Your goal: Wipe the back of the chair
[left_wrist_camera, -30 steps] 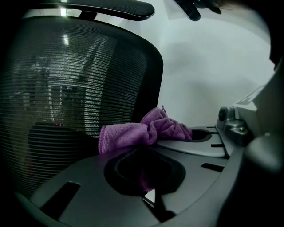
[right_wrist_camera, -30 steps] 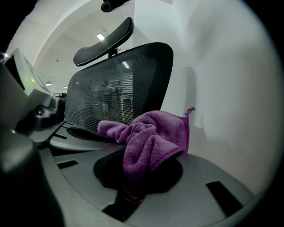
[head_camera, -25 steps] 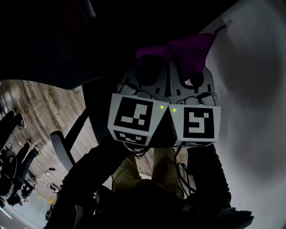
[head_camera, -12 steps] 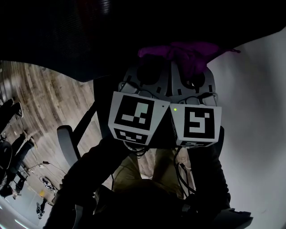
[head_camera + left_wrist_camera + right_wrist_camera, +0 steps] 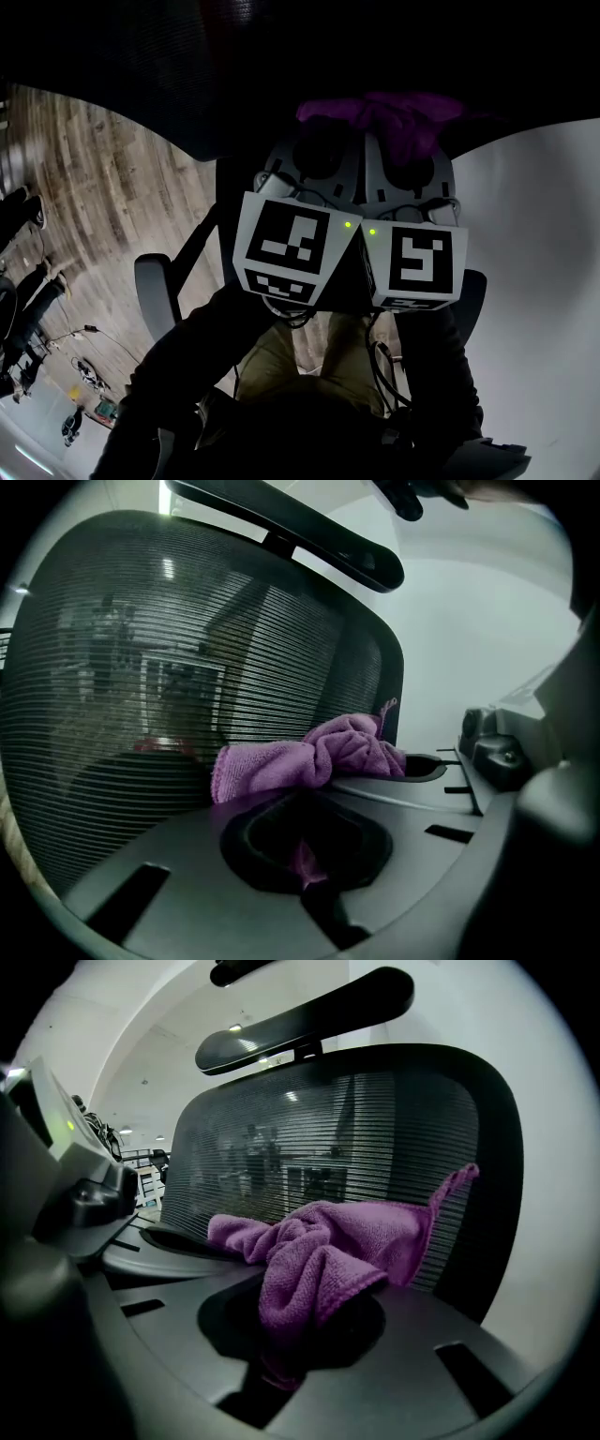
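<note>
Lying bunched against the black mesh chair back (image 5: 356, 1129), the purple microfibre cloth (image 5: 328, 1251) is clamped in the right tool (image 5: 281, 1368). The left tool (image 5: 305, 864), just beside it, pinches a fold of the same cloth. A curved black headrest (image 5: 300, 1016) sits above.

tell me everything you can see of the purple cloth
The purple cloth looks like soft microfibre terry, bunched and creased. It is pinched in the right gripper, and a strip of it also sits in the left gripper. A loose corner sticks up. It lies against the chair's black mesh back.
</note>
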Demonstrator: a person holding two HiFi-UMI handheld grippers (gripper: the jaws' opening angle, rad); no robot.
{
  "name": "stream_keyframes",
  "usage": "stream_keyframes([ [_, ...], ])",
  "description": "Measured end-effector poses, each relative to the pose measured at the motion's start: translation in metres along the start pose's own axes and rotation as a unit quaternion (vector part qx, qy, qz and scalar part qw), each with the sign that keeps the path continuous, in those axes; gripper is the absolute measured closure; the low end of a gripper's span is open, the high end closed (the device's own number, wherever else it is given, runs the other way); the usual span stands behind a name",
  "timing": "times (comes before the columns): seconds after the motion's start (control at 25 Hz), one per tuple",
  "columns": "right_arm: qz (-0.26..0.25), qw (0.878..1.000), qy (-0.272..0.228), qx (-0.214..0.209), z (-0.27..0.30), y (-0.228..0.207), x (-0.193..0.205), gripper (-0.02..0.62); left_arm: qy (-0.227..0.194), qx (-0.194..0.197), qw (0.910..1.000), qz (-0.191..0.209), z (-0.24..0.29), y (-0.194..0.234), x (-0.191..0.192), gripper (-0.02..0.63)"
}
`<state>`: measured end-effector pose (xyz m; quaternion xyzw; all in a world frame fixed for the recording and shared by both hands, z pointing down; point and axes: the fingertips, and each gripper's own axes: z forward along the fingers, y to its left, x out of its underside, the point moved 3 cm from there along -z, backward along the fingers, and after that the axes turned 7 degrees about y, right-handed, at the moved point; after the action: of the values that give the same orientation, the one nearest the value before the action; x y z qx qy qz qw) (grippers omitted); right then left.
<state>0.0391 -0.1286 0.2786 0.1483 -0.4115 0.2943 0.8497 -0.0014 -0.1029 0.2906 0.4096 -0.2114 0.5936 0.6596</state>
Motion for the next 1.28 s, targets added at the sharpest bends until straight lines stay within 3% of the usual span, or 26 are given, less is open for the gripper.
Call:
stream_keyframes([
  [1.28, -0.036, 0.998, -0.002, -0.060, 0.044, 0.126, -0.027, 0.532, -0.016, -0.058, 0.9976, -0.035, -0.077, 0.109, 0.026, 0.611],
])
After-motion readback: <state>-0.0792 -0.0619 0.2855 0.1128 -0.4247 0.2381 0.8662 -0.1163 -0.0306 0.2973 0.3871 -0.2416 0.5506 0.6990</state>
